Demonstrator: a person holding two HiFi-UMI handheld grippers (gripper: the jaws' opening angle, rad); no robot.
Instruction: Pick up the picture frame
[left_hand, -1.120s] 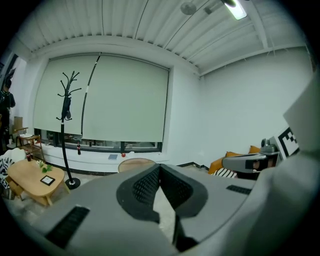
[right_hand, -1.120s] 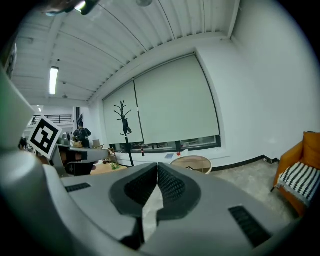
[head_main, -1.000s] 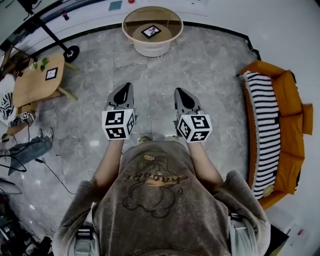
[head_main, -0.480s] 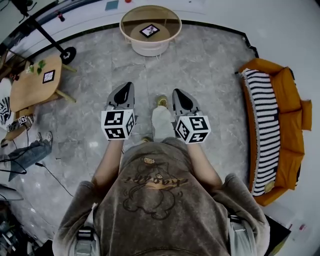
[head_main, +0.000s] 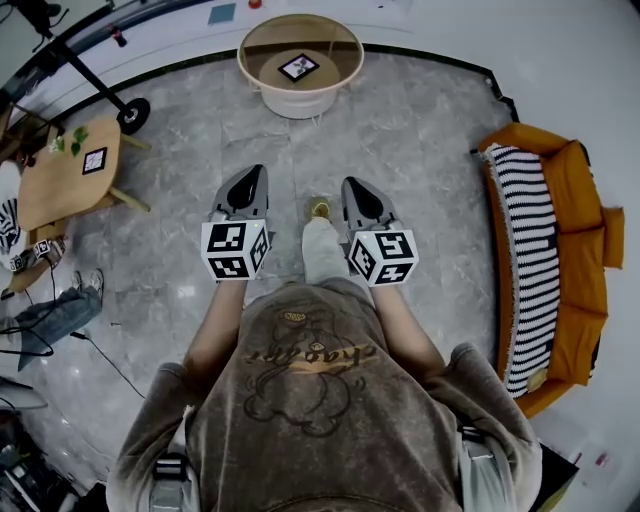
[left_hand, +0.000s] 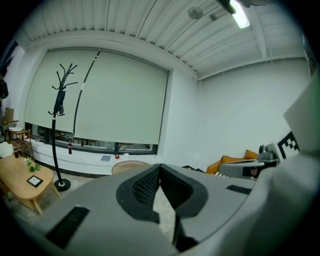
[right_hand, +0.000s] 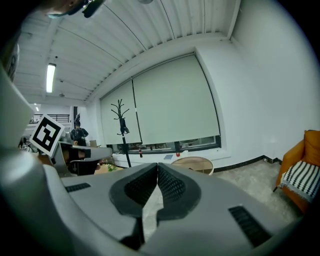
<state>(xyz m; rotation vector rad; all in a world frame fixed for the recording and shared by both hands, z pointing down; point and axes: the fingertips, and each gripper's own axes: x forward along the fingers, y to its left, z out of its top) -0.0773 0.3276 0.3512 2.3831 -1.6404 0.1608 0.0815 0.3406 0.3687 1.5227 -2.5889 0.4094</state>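
Note:
A small dark picture frame (head_main: 299, 67) lies under the glass top of the round cream table (head_main: 262, 88) at the far end of the floor. A second small frame (head_main: 94, 160) rests on the wooden side table (head_main: 60, 185) at the left. My left gripper (head_main: 252, 172) and right gripper (head_main: 352, 184) are held side by side in front of the person, pointing towards the round table and well short of it. Both are shut with nothing between the jaws, as the left gripper (left_hand: 159, 166) and right gripper (right_hand: 158, 164) views show. The round table (left_hand: 131, 166) stands ahead of them.
An orange sofa (head_main: 575, 250) with a striped blanket stands at the right. A coat stand (left_hand: 61, 125) rises by the window, its base (head_main: 130, 115) near the wooden table. Cables and clothes lie on the floor at the left. The person's leg and shoe (head_main: 321, 212) show between the grippers.
The person has stepped forward: a leg and shoe have come into view between the grippers, and both grippers have been carried a little towards the round table. Both stayed shut.

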